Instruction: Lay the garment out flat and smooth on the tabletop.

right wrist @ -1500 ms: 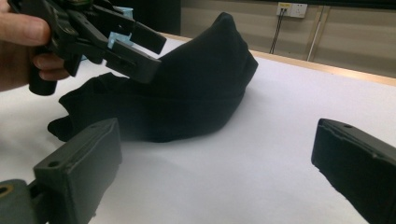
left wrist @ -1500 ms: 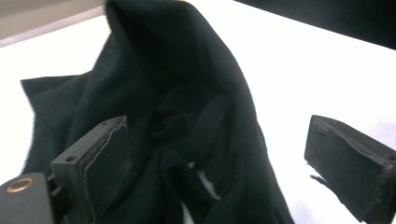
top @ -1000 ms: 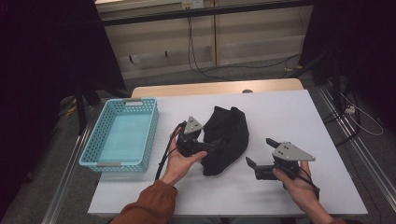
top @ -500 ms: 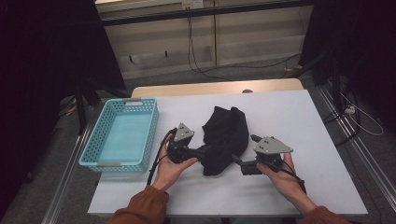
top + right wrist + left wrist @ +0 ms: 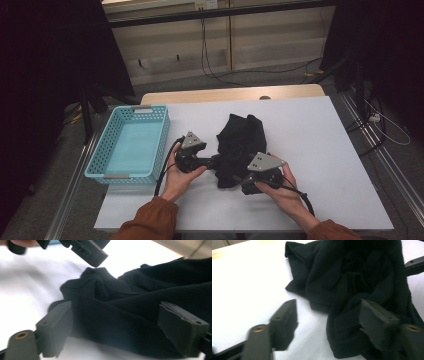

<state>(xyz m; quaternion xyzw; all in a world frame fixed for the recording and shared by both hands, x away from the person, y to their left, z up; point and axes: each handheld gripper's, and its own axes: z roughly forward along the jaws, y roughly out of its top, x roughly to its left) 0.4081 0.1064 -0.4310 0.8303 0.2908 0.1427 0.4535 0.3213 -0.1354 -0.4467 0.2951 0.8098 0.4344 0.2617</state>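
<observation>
High view: two grippers are seen on the white bench (image 5: 320, 150), one in each hand, both pushed in at the near end of one black cloth (image 5: 240, 145). The left gripper (image 5: 216, 161) is held by the left hand (image 5: 179, 175); the right gripper (image 5: 237, 179) is held by the right hand (image 5: 282, 192).

Left gripper view: the fingers (image 5: 284, 322) are spread wide, released. One finger is set over bare bench just beside the cloth's edge; the other lies against a bunched fold at the cloth's near corner. Nothing is clamped between them.

Right gripper view: the fingers (image 5: 182, 331) are also spread wide, with a thick fold of the cloth lying across the gap between them. Contact with the fabric seems likely at both fingers, though the blur makes this uncertain. No grip is closed on it. The left gripper's finger tip is seen just beyond the cloth at top.

The cloth is crumpled in a heap at mid-bench. One light blue basket (image 5: 102, 150) stands well apart to the left.
</observation>
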